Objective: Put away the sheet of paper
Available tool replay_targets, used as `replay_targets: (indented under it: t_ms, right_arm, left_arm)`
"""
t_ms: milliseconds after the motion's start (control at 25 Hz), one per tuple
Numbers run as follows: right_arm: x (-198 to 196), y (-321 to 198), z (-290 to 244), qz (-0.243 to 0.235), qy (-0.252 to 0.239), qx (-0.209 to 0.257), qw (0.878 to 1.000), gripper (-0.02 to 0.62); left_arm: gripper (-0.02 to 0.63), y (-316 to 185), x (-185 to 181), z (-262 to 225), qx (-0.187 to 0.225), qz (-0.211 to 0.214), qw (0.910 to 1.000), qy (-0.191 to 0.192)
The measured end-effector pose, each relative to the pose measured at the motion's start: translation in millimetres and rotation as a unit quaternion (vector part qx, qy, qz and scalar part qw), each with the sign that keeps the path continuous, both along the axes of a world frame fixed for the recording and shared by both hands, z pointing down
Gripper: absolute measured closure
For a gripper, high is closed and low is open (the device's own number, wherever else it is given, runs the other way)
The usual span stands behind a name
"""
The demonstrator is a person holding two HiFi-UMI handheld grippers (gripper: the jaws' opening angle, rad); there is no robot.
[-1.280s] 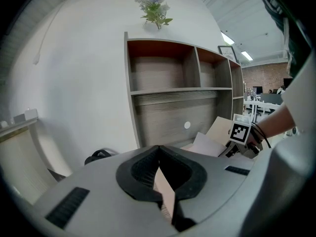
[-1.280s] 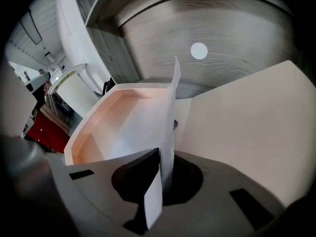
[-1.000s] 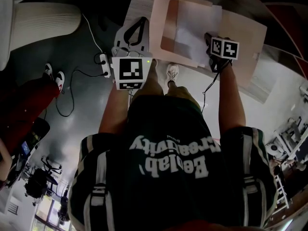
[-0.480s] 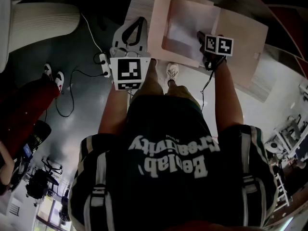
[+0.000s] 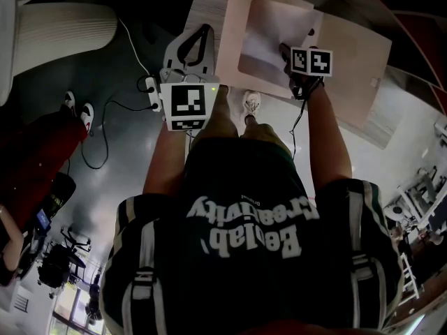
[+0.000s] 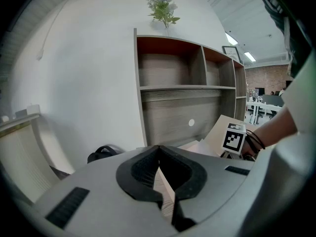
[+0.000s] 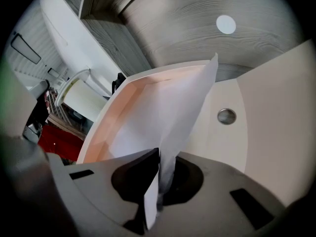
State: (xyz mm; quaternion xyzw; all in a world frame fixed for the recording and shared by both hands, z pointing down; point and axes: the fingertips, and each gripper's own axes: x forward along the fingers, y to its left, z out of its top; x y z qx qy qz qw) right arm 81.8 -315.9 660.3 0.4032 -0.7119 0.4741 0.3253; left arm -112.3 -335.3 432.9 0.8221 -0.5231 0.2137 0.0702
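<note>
While the left gripper (image 6: 158, 149) hangs by the desk's (image 5: 202, 5) front left corner with its jaws pressed together on nothing, the right gripper (image 7: 159, 155) pinches the sheet of paper (image 7: 163, 112). The paper's far end lies in the open pink box (image 7: 116, 113) by the desk's front edge.

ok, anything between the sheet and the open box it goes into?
Nothing visible. The right hand-held gripper is shut on the sheet of paper, which reaches into the open box; the lid is folded back clear.
</note>
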Motion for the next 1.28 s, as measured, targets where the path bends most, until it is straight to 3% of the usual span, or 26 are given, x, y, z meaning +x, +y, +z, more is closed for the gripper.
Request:
replay_targets:
  t_ms: [560, 800, 840, 920, 1160, 1280]
  right_arm:
    - [-22, 5, -2, -0.11, 0.042, 0.014, 0.993, 0.56]
    - [-25, 1, -3, -0.124, 0.073, 0.029, 0.989, 0.558]
    - [-24, 0, -5, -0.127, 0.084, 0.037, 0.988, 0.543]
    - [-20, -2, -9, -0.131, 0.1, 0.051, 0.985, 0.384]
    - [9, -16, -25, -0.111, 0.154, 0.099, 0.977, 0.377]
    - [35, -26, -39, -0.07, 0.193, 0.127, 0.97, 0.377]
  left_arm:
    - [0.588, -5, -11, 4, -0.006, 0.0, 1.0, 0.005]
    - [0.588, -10, -13, 5, -0.007, 0.002, 1.0, 0.006]
    - [0.588, -10, -13, 4, -0.006, 0.002, 1.0, 0.005]
    - [0.588, -11, -12, 3, -0.006, 0.003, 1.0, 0.006]
    - [0.587, -13, -4, 1, -0.004, 0.01, 0.9999, 0.006]
    - [0.586, -13, -1, 1, -0.005, 0.013, 0.9999, 0.005]
